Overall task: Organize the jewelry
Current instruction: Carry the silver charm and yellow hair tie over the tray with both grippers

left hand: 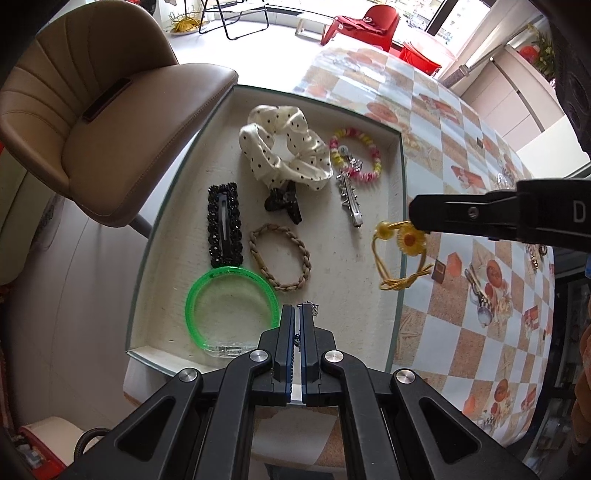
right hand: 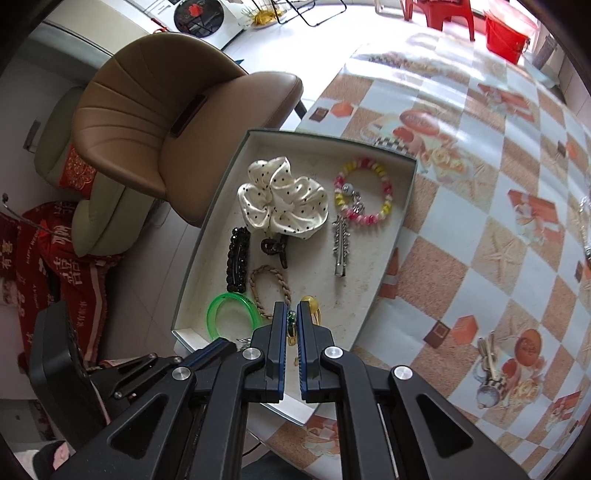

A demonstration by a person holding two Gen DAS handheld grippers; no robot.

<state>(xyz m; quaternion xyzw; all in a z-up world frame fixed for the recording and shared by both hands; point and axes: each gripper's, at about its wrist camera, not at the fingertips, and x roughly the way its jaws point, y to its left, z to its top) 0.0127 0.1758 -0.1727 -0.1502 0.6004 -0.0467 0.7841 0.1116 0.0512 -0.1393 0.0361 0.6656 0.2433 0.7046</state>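
Observation:
A shallow white tray (left hand: 398,221) lies on the table and holds a polka-dot scrunchie (left hand: 284,146), a pink-yellow bead bracelet (left hand: 373,155), a silver clip (left hand: 351,203), a black claw clip (left hand: 282,201), a black jewelled clip (left hand: 224,225), a braided band (left hand: 280,254) and a green bangle (left hand: 229,306). My left gripper (left hand: 299,312) is shut on a thin silver chain (left hand: 314,308) over the tray's near end. My right gripper (right hand: 291,314) is shut on a yellow sunflower hair tie (left hand: 400,251), which hangs above the tray's right edge; the tie (right hand: 312,306) shows between its fingers.
The table wears a checkered orange-and-white cloth (left hand: 480,258). A brown padded chair (left hand: 110,122) stands left of the tray. More jewelry (left hand: 506,179) lies on the cloth to the right. A red stool (left hand: 373,22) and bucket stand beyond the table.

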